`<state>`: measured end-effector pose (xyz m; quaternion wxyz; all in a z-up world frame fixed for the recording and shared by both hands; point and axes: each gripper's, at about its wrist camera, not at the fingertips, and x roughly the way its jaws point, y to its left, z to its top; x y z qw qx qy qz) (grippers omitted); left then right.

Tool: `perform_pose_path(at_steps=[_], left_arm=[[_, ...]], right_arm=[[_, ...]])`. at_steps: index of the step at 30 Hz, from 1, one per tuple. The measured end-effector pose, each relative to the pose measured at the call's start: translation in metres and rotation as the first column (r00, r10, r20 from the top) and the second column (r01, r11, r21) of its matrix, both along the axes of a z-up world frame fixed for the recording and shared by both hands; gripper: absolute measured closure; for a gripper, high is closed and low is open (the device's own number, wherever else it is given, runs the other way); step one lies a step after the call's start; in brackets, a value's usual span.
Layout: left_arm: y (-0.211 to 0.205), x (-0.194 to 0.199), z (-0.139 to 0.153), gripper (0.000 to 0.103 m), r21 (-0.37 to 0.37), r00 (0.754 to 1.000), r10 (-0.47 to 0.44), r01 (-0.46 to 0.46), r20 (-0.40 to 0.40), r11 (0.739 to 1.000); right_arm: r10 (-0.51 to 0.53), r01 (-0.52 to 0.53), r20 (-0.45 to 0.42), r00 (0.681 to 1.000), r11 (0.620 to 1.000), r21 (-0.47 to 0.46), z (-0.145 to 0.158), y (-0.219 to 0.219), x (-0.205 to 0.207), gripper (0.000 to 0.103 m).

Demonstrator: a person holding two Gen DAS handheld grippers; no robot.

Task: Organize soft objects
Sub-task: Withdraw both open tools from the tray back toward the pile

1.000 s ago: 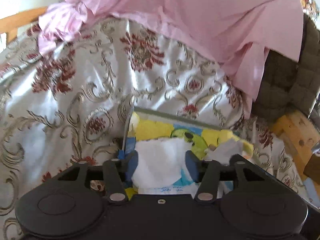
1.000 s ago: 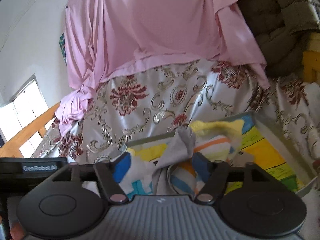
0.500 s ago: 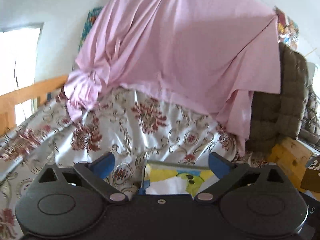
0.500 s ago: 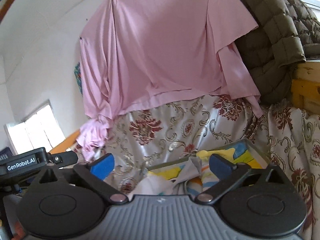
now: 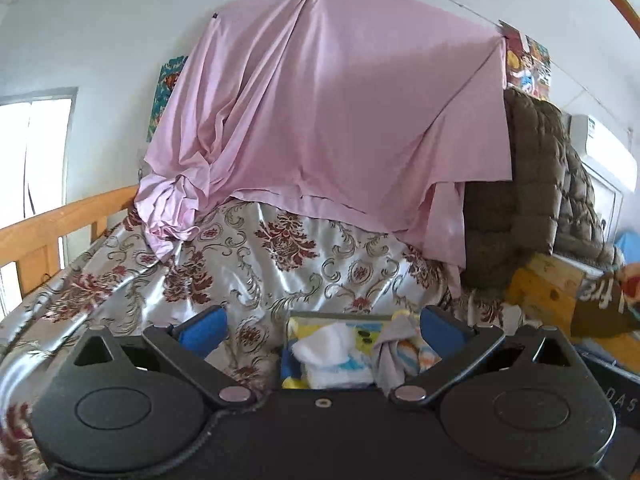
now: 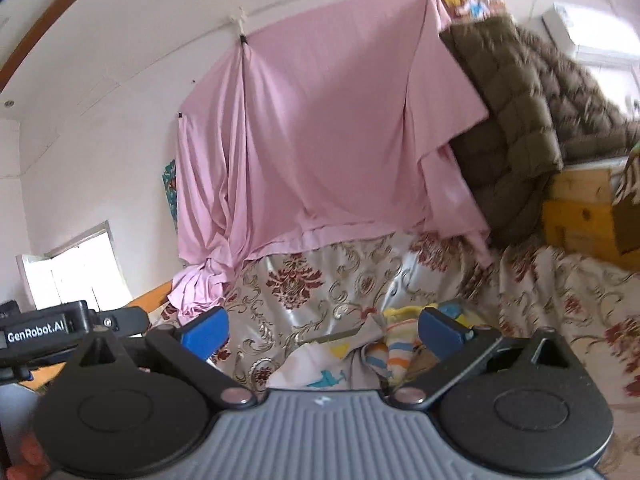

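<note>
Both grippers hang spread wide over the bed with the shiny floral bedspread (image 5: 280, 264). The left gripper (image 5: 322, 326) has its blue fingers (image 5: 204, 326) apart, nothing between them. Same for the right gripper (image 6: 322, 330), holding nothing. The soft cloths, a white folded one (image 5: 324, 346) and a striped one (image 6: 390, 354), lie in the colourful shallow box (image 5: 320, 318) on that bedspread, below the hanging pink sheet (image 5: 340, 120).

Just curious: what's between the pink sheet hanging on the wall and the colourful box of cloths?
In the left wrist view, only the flowered satin bedspread lies between the pink sheet and the box; nothing else sits on it.
</note>
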<state>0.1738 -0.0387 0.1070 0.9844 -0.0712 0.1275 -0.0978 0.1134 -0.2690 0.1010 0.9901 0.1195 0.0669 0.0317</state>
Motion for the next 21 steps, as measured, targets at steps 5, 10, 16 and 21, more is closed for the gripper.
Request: perform_pose_path(at_steps=[5, 10, 16, 21], left_arm=[[0.016, -0.028, -0.015, 0.001, 0.003, 1.000, 0.018, -0.018, -0.021, 1.000], [0.036, -0.045, -0.036, 0.001, -0.005, 0.996, 0.034, -0.035, -0.085, 0.999], [0.057, -0.067, -0.061, 0.001, 0.018, 0.989, 0.103, -0.101, -0.105, 0.995], [0.071, -0.080, -0.072, 0.001, 0.058, 0.969, 0.215, -0.209, -0.122, 0.976]], right_arm=[[-0.029, 0.026, -0.034, 0.999, 0.996, -0.090, -0.012, 0.017, -0.026, 0.000], [-0.063, 0.055, -0.059, 0.996, 0.991, -0.120, -0.025, 0.027, -0.045, 0.000], [-0.086, 0.067, -0.121, 0.989, 0.987, -0.148, -0.041, 0.039, -0.057, 0.000], [-0.109, 0.082, -0.134, 0.985, 0.978, -0.191, -0.053, 0.048, -0.062, 0.000]])
